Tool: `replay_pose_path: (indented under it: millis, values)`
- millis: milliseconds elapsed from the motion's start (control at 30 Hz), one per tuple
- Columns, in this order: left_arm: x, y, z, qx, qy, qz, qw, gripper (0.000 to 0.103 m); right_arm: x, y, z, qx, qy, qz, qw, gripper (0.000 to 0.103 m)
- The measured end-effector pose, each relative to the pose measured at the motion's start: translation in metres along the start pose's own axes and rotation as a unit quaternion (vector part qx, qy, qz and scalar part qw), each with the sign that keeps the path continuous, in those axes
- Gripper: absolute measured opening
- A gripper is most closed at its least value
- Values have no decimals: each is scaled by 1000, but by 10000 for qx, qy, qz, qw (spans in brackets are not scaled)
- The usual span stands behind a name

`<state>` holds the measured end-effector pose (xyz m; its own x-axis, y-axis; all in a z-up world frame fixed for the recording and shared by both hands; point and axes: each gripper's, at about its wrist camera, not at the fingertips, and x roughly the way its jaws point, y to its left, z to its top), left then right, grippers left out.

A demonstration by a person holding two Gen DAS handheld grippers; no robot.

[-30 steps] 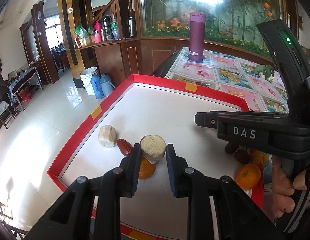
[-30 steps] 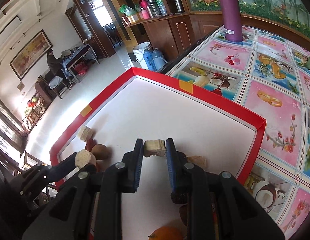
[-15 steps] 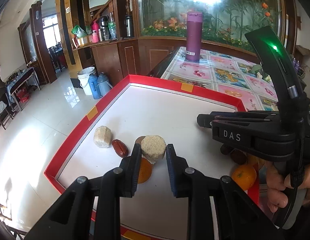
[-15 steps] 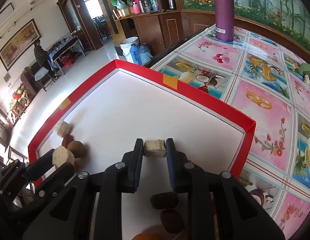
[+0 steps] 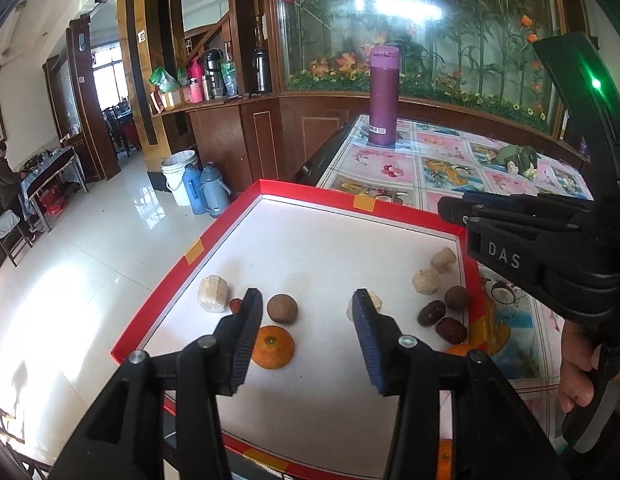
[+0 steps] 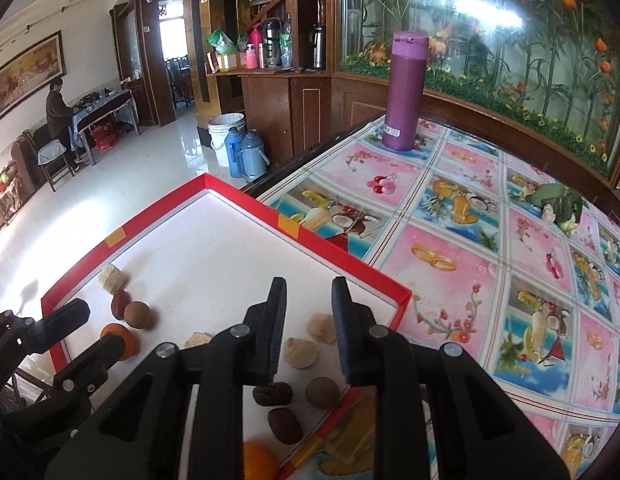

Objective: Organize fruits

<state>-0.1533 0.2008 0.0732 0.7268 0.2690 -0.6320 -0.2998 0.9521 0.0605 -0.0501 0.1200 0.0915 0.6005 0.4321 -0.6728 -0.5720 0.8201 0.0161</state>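
Observation:
A white tray with a red rim point(image 5: 213, 236) point(image 6: 334, 252) holds small fruits and snack pieces. In the left wrist view my left gripper point(image 5: 307, 312) is open and empty above an orange point(image 5: 273, 347), a brown round fruit point(image 5: 282, 309), a red date point(image 5: 234, 303) and a pale puffed block point(image 5: 213, 293). A pale piece point(image 5: 374, 301) lies by its right finger. In the right wrist view my right gripper point(image 6: 308, 300) is open and empty above two pale pieces point(image 6: 300, 353) point(image 6: 321, 328). Two dark dates point(image 6: 272, 393), a brown fruit point(image 6: 321, 392) and an orange point(image 6: 258, 460) lie below it.
The tray sits on a table with a floral fruit-print cloth point(image 6: 490, 264). A purple flask point(image 5: 383, 96) point(image 6: 404, 92) stands at the far end. A green leafy item point(image 6: 558, 204) lies at the right. The table's left edge drops to a tiled floor point(image 5: 89, 264).
Both grippers have opened and let go of their pale pieces, which now lie on the tray. Both have pulled back and up.

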Motion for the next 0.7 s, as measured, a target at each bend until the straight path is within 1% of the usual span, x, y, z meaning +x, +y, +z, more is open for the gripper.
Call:
replay_pose_path:
  millis: [33, 100, 200, 267, 333, 400, 500, 567, 633, 700]
  values:
    - [-3, -1, 1, -19, -48, 15, 10000, 57, -6, -2, 1, -24, -76, -61, 9999, 25]
    - [-9, -4, 3, -54, -133, 58, 9999, 70, -16, -5, 2, -61, -194, -166, 9997, 25]
    - [-19, -8, 6, -92, -276, 135, 9995, 78, -33, -14, 0, -9, -337, -191, 9992, 26]
    - [-26, -13, 8, -89, -367, 213, 9991, 80, -44, -21, -2, 83, -418, -205, 9989, 26]
    - [-33, -19, 11, -58, -436, 342, 9984, 83, -57, -34, -6, 242, -537, -186, 9981, 29]
    - [-40, -26, 13, -32, -477, 588, 9971, 87, -71, -47, -11, 428, -646, -166, 9969, 40]
    - [-51, -40, 14, 64, -685, 1041, 9922, 90, -97, -66, -22, 710, -877, -194, 9934, 44]
    - [-58, -47, 14, 100, -750, 1081, 9913, 92, -115, -78, -31, 805, -1018, -280, 9911, 48]
    - [-65, -51, 13, 69, -767, 1043, 9916, 102, -132, -87, -40, 878, -1138, -340, 9890, 55]
    - [-72, -55, 12, 6, -823, 1039, 9912, 103, -149, -92, -49, 945, -1268, -383, 9867, 65]
